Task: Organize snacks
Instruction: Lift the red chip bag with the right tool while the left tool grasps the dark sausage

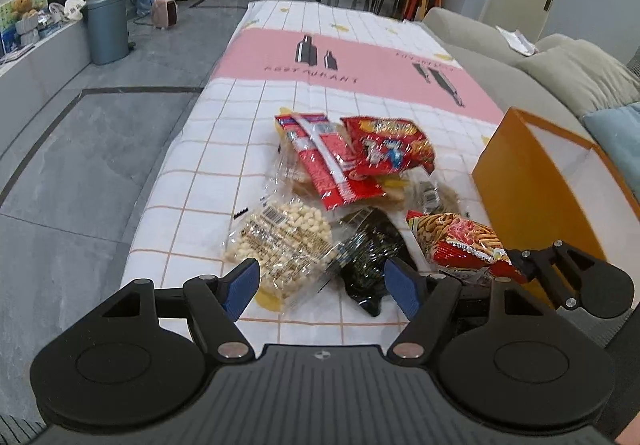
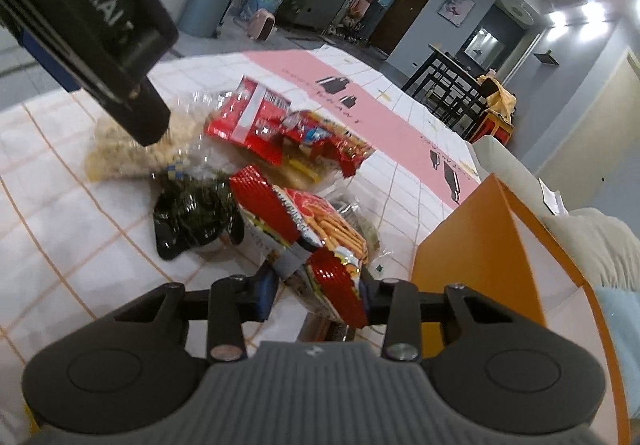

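Observation:
A red and yellow bag of stick snacks lies at the near right of the snack pile, beside the orange box. My right gripper is shut on the bag's near end, which is crumpled between the pads. The left wrist view shows the same bag with a right finger at its end. My left gripper hangs open just above a clear bag of pale puffed balls and a black packet, holding nothing. One left finger reaches into the right wrist view over the puffed balls.
Two red packets rest on a clear bag of bread behind. The checked and pink tablecloth runs on far past the pile. A grey sofa borders the right side. Floor and a grey bin lie left.

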Action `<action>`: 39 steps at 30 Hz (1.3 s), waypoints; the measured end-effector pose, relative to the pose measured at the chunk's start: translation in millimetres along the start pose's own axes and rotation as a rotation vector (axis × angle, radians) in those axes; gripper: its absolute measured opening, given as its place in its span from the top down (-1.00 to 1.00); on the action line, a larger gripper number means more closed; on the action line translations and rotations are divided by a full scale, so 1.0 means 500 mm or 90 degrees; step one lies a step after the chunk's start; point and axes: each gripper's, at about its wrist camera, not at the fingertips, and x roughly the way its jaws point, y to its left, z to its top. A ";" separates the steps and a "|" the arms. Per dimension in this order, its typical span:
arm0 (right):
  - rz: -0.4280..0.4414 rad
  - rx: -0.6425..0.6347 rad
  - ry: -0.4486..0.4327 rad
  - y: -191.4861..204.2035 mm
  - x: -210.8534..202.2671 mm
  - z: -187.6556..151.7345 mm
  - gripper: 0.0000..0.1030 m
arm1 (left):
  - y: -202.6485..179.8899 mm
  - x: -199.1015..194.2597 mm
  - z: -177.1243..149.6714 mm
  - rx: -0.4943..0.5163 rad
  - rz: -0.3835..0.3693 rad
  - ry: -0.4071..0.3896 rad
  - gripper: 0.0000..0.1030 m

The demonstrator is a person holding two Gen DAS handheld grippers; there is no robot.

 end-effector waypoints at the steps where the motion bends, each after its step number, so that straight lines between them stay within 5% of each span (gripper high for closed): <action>1: -0.003 0.008 -0.007 -0.004 -0.009 0.002 0.28 | -0.001 -0.006 0.001 -0.001 0.000 -0.004 -0.63; 12: 0.040 0.196 -0.094 -0.100 -0.115 0.022 0.28 | -0.031 -0.081 -0.004 -0.017 -0.028 -0.037 -0.63; 18: 0.108 0.340 -0.148 -0.179 -0.190 0.002 0.28 | -0.056 -0.092 -0.005 -0.057 -0.066 -0.023 -0.63; 25: 0.135 0.502 -0.168 -0.257 -0.253 -0.065 0.28 | -0.118 -0.070 -0.024 -0.048 -0.094 0.011 -0.63; 31: 0.158 0.576 -0.197 -0.314 -0.293 -0.110 0.28 | -0.193 -0.048 -0.039 0.017 -0.085 0.017 -0.63; 39: 0.166 0.660 -0.176 -0.383 -0.292 -0.173 0.28 | -0.217 0.040 -0.039 -0.008 -0.082 0.080 -0.63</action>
